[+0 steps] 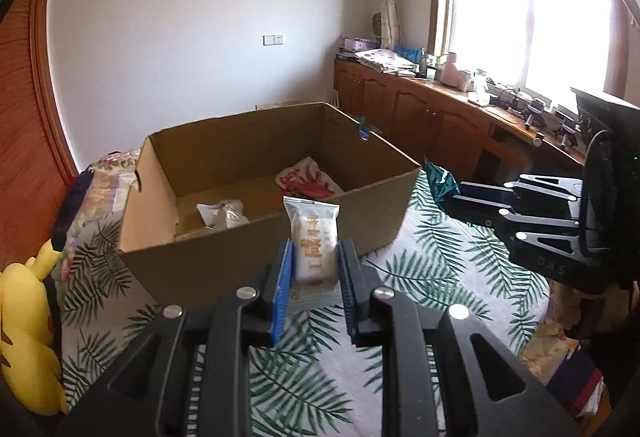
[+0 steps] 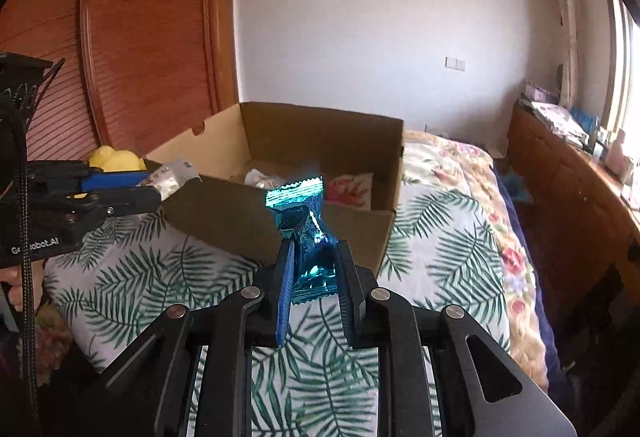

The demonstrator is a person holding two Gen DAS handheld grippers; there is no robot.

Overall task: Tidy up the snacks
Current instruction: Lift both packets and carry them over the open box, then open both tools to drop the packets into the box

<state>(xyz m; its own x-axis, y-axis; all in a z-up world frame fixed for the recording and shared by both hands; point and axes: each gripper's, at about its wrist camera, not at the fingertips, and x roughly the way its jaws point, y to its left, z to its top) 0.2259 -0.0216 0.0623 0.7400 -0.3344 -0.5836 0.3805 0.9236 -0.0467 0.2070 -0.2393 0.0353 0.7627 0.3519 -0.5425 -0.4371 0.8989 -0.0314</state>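
Left gripper (image 1: pixel 315 261) clamps a white, orange-lettered packet (image 1: pixel 314 237); right gripper (image 2: pixel 314 265) pinches a crinkled teal foil packet (image 2: pixel 300 213), near the open cardboard box (image 1: pixel 248 237).

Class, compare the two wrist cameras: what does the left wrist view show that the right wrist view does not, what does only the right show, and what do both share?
Only the left wrist view shows the bright window and the white packet face-on, gripped by the left gripper.

Only the right wrist view shows the slatted wooden door broadly and the blue foil packet up close, pinched in the right gripper.

Both show the open cardboard box with snacks already inside, the leaf-print bedspread and a yellow plush toy.
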